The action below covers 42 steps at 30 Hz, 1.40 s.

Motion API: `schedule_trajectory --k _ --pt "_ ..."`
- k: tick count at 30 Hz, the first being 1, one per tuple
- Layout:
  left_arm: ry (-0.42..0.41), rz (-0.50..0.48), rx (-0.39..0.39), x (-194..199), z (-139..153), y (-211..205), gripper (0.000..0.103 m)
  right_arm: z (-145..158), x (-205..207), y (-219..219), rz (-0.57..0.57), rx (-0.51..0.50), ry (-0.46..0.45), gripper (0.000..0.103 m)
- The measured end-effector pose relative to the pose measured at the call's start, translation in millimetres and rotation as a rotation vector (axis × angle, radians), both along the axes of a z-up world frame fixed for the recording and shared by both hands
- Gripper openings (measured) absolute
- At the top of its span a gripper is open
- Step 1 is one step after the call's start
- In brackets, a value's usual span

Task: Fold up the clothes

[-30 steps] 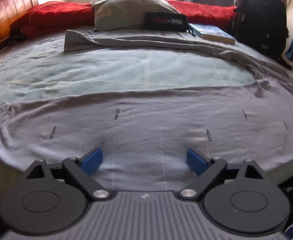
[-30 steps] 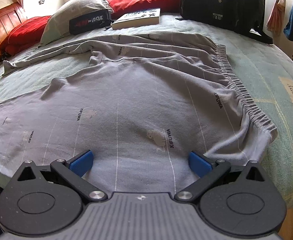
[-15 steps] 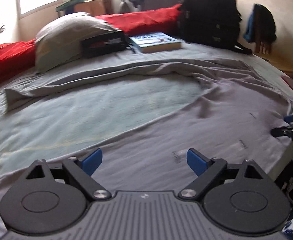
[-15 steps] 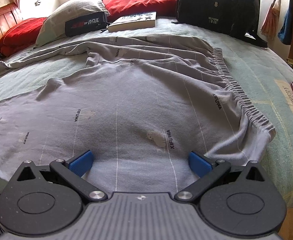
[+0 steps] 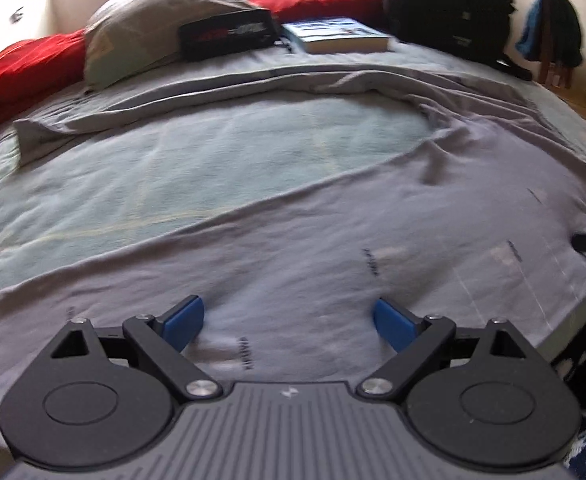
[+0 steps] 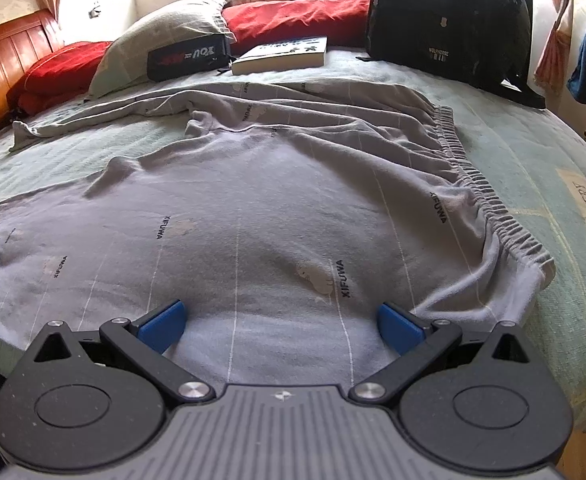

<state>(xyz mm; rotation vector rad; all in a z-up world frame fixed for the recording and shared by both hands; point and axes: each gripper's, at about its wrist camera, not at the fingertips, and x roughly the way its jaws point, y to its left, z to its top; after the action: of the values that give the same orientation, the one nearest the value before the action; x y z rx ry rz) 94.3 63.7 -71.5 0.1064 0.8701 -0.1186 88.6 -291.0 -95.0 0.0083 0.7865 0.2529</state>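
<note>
My left hand-held gripper (image 5: 288, 322) low at 6 o'clock, blue fingers spread wide, nothing between them — hovering over near leg of grey trousers (image 5: 333, 240). Trousers spread flat across bed (image 5: 173, 184), far leg stretching toward 10 o'clock, pillow (image 5: 153, 24) beyond at 11, book (image 5: 337, 34) at 12. My right hand-held gripper (image 6: 279, 322) likewise splayed apart, empty, over trousers (image 6: 253, 208) near seat; elastic waistband (image 6: 489, 192) runs 1 to 3 o'clock. Black backpack (image 6: 449, 20) at 1 o'clock on bed (image 6: 533, 152).
</note>
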Motion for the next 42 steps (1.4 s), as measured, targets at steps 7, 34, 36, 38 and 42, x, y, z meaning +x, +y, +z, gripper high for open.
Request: schedule_trajectory --k 7,34,36,38,42 --pt "-0.009 -0.063 0.007 1.1 4.0 -26.8 0.092 -0.4 -1.9 -0.1 0.002 -0.001 -0.008 0.103" --pt "-0.010 -0.081 0.044 10.1 7.0 -52.5 0.093 -0.3 -3.7 2.8 0.005 -0.015 -0.009 0.103" --pt "-0.030 -0.122 0.048 12.8 11.2 -64.0 0.093 -0.1 -3.6 2.9 0.005 -0.017 -0.007 0.103" --pt "-0.052 -0.157 0.049 16.5 14.9 -75.0 0.093 0.0 -3.4 3.0 0.005 -0.019 -0.006 0.103" --pt "-0.064 -0.180 0.042 23.6 13.4 -88.8 0.093 0.0 -3.0 2.8 0.000 -0.018 -0.003 0.103"
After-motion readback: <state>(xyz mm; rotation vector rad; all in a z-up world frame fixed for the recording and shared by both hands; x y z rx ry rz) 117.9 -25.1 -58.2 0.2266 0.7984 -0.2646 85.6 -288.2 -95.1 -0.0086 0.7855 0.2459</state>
